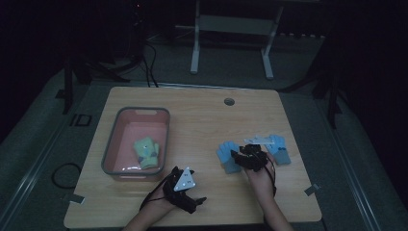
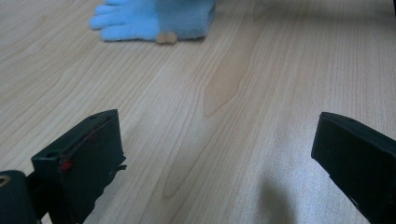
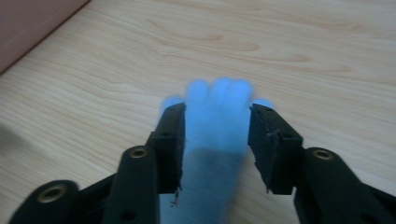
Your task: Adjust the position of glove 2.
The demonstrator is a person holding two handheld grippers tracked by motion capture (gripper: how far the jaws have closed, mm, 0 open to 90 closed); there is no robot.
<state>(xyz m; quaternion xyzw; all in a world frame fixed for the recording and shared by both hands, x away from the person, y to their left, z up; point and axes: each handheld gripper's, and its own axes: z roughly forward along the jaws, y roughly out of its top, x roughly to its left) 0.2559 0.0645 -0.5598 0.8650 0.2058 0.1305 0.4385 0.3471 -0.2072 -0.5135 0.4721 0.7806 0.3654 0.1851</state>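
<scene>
- The right gripper [image 3: 217, 140] looks along its 2 black jaws, which rise from the bottom edge.
- A light blue glove [image 3: 217, 121] lies between the jaws, its fingertips pointing away, blurred.
- The left jaw sits against the glove's side; a thin gap shows at the right jaw.
- The glove rests on a pale wooden tabletop [image 3: 303, 56].
- A pinkish bin [image 3: 28, 23] fills the top left corner.
</scene>
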